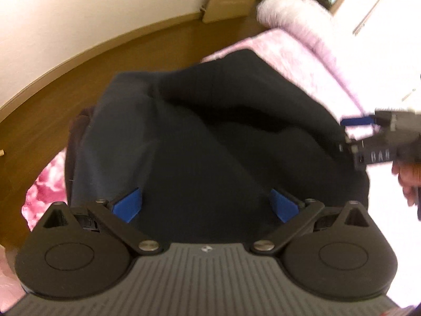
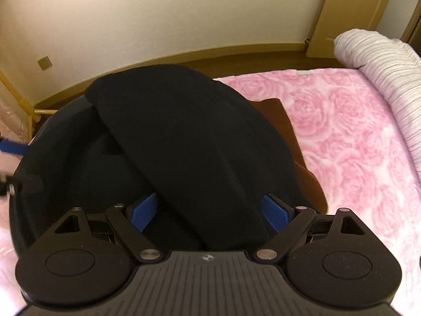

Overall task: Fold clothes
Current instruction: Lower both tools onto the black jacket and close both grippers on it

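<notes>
A black garment (image 1: 210,142) lies bunched on a pink rose-patterned bed cover (image 1: 276,44). My left gripper (image 1: 205,205) is open, its blue pads wide apart over the near part of the cloth, holding nothing. My right gripper (image 2: 210,212) is open too, its pads apart on either side of a folded band of the same black garment (image 2: 189,142). The right gripper also shows at the right edge of the left wrist view (image 1: 368,131), beside the garment. A blue pad of the left gripper shows at the left edge of the right wrist view (image 2: 13,147).
A brown cloth (image 2: 294,137) lies under the black garment on the pink cover (image 2: 355,137). A rolled pale striped blanket (image 2: 389,79) lies along the far right of the bed. A wooden floor (image 1: 79,84) and cream wall lie beyond. A yellow wooden frame (image 2: 23,102) stands at left.
</notes>
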Available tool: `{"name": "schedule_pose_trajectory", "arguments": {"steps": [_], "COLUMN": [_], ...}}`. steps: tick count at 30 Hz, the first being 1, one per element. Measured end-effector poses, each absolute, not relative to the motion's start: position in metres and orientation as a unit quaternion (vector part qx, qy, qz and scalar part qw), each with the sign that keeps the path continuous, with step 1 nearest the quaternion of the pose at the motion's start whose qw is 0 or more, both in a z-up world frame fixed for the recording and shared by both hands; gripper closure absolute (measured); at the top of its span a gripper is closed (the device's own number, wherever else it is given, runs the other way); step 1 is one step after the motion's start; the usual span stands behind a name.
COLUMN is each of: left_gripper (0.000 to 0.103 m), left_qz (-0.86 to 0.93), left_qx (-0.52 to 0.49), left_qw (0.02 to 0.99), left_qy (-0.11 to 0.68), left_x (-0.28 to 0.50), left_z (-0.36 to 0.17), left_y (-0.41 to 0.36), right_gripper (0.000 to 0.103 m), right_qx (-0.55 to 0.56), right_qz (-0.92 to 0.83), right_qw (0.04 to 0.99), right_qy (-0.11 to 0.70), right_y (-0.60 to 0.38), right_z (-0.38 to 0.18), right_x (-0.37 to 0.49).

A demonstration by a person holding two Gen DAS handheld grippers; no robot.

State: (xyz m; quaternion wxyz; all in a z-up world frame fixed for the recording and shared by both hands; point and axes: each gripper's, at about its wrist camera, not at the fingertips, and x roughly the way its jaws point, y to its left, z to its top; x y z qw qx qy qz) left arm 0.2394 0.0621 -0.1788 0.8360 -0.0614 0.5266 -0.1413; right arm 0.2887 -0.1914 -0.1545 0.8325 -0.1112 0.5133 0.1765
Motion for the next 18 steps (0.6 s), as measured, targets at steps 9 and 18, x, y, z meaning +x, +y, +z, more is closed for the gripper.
{"name": "schedule_pose_trajectory", "arguments": {"steps": [9, 18], "left_gripper": [0.056, 0.09], "left_qz": [-0.136, -0.215], "left_qx": [-0.023, 0.004], "left_qw": [0.846, 0.87], "left_qy": [0.515, 0.444], "left_x": [0.226, 0.188], "left_z": [-0.18, -0.129], "left_y": [0.047, 0.024], "right_gripper": [0.05, 0.09], "right_qx": [-0.096, -0.055], "right_qz": [0.187, 0.141], "right_qw": [0.828, 0.869], "right_qy": [0.52, 0.471], "right_y": [-0.188, -0.234], "right_z": [-0.174, -0.123], "right_x": [0.322, 0.285]}}
